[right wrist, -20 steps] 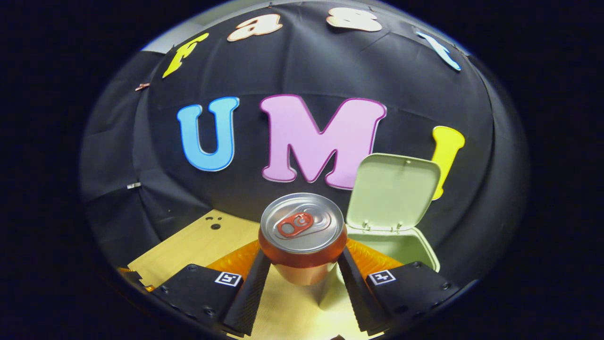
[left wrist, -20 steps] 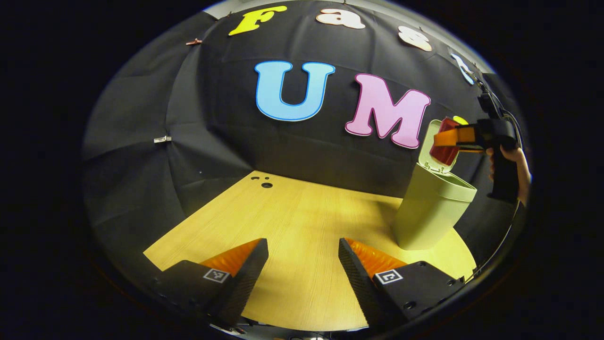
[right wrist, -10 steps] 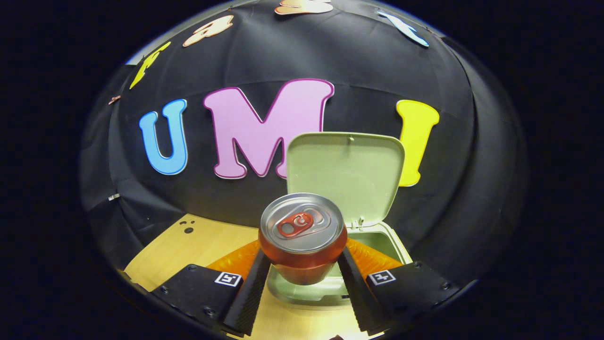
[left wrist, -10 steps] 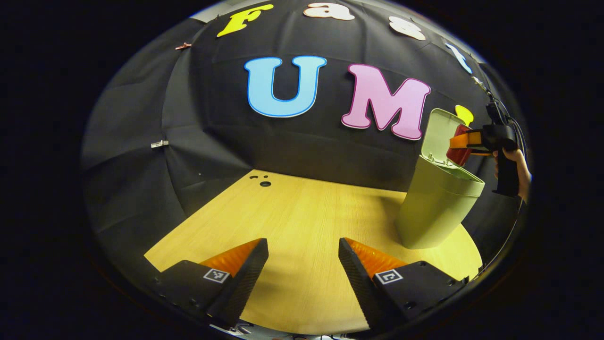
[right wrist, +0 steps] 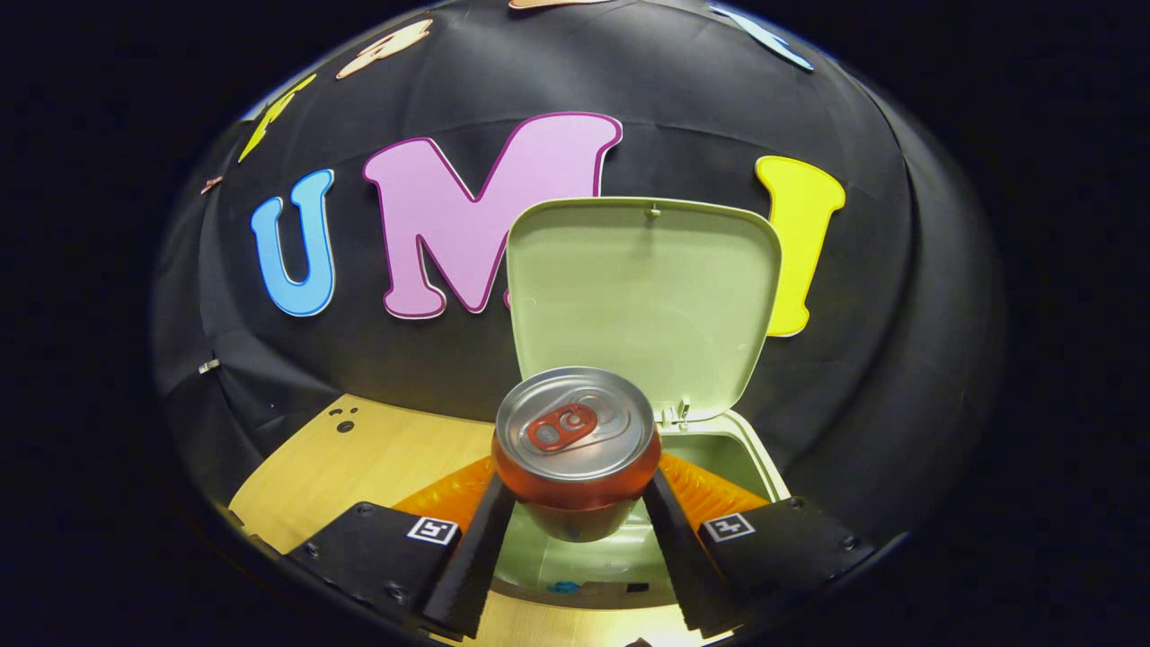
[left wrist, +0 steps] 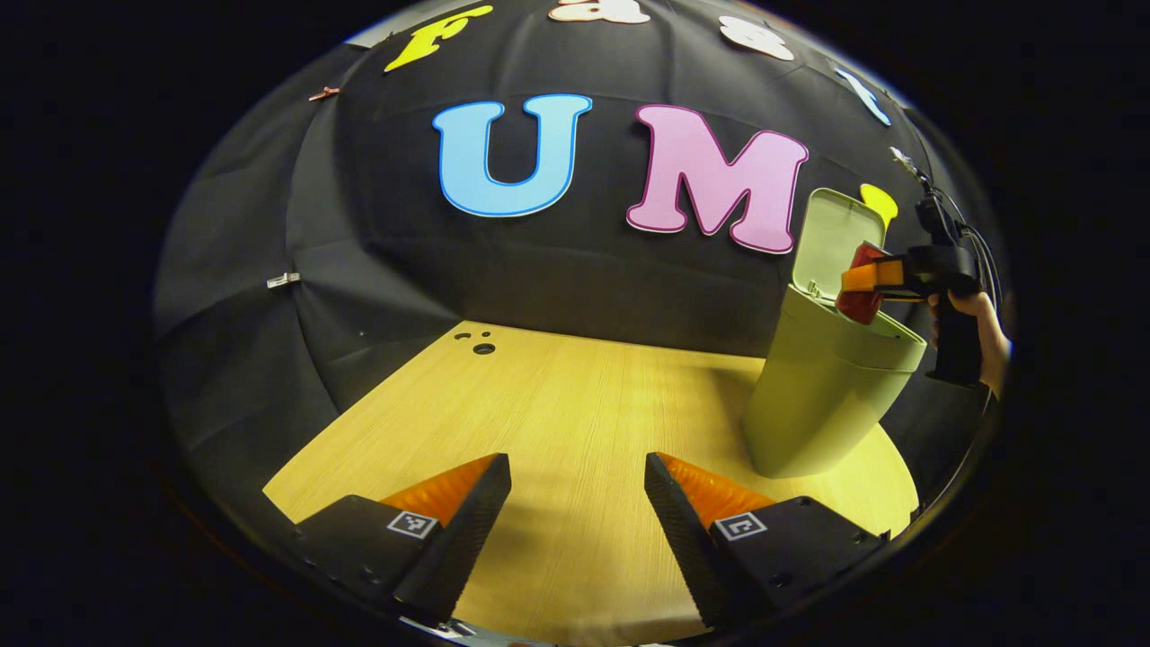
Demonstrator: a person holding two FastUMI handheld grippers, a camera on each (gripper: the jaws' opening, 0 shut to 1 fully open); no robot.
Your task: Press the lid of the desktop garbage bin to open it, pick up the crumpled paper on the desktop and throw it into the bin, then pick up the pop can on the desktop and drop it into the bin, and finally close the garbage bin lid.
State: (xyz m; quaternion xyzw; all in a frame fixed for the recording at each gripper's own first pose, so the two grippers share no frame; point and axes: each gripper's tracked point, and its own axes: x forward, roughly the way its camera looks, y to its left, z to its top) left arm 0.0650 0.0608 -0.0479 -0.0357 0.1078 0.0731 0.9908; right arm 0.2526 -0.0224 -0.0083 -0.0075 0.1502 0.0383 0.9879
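A red pop can [right wrist: 575,449] with a silver top stands upright between the fingers of my right gripper [right wrist: 575,521], which is shut on it. The can hangs over the open mouth of the pale green bin [right wrist: 719,467], whose lid [right wrist: 642,296] stands raised behind it. In the left gripper view the bin [left wrist: 822,386] stands at the table's right end, with the right gripper [left wrist: 867,280] holding the can [left wrist: 858,301] just above its rim. My left gripper [left wrist: 575,512] hovers open over bare table, well left of the bin. The bin's inside is mostly hidden.
The light wooden table [left wrist: 575,404] has small holes [left wrist: 483,347] near its far left corner. A person's hand [left wrist: 984,323] grips the right gripper's handle beyond the bin. Black cloth walls close in behind the table.
The right gripper has carried the can forward and down, from beside the bin to over its open mouth. The left gripper has barely moved and stays open.
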